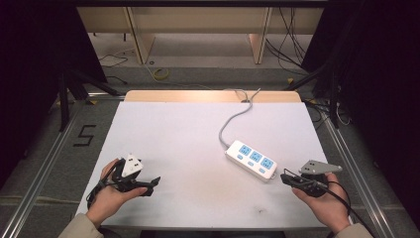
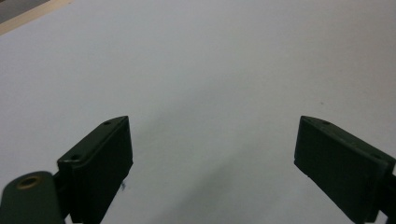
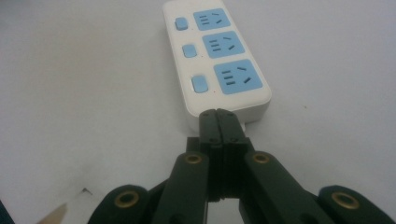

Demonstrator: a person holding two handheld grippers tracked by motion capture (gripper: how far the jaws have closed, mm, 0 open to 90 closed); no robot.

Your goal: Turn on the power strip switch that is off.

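- The left gripper (image 1: 148, 186), black with a grey three-cornered plate, rests low at the near-left of the white table (image 1: 188, 134); its jaws are spread wide with only bare tabletop between them, well apart from the strip.
- The white plastic power strip with three blue sockets and three blue switches (image 1: 251, 159) lies right of centre, its long axis running diagonally from far-left to near-right, and its grey cable (image 1: 229, 124) trails towards the far edge.
- The right gripper (image 3: 221, 122) is much nearer: its jaws are pressed together with nothing between, tips at the strip's near-right end, perhaps touching.
- Open tabletop lies on the strip's left; the table's right edge is near.
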